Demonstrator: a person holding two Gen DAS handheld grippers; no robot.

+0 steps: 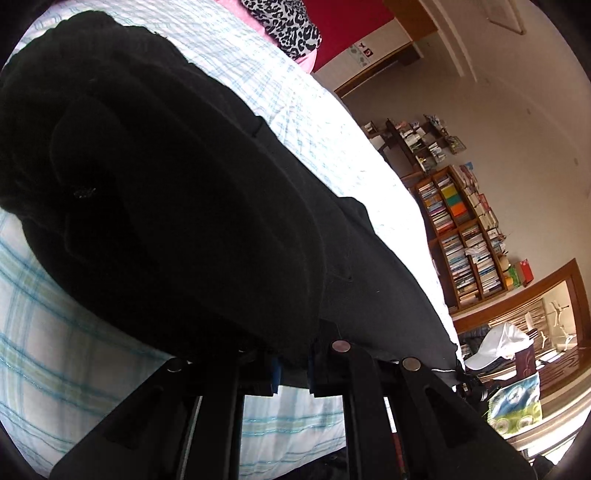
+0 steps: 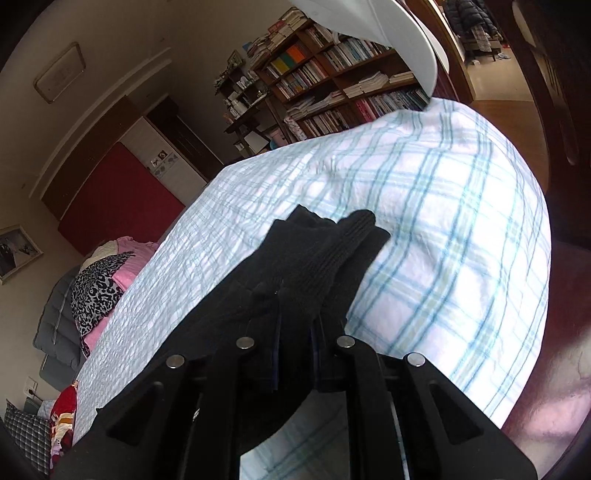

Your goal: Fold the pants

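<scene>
1. In the left wrist view the black pants [image 1: 177,192] fill the left and middle of the frame as one wide dark mass, lying on the bed [image 1: 332,140] with its white and pale blue checked cover.
2. The left claw [image 1: 293,373] is pressed together on the near edge of the pants; dark cloth runs down between its blue-padded fingers [image 1: 276,374].
3. This view alone shows how long the garment is: it stretches from the claw far up and to the left, with seams and a small glinting button or stud on the left part.
4. To the right of the bed in the same view stand a bookshelf [image 1: 465,236] full of books and, nearer, a white cap [image 1: 498,343].
5. Far at the top lie a leopard-print cloth [image 1: 291,26] and something pink under it.
6. In the right wrist view the right claw [image 2: 295,354] pinches a narrow end of the pants [image 2: 314,258]; a ribbed cuff sticks up beyond the fingertips.
7. Only this view shows that end raised, with the checked bed cover [image 2: 443,221] spreading behind it and to the right, down to the rounded right corner of the bed.
8. On the left here are the leopard-print cloth [image 2: 98,291], a grey padded item beside it and a framed picture [image 2: 18,254] on the wall.
9. Far behind stands the bookshelf [image 2: 332,74], with a white brim [image 2: 388,29] cutting across the top.
</scene>
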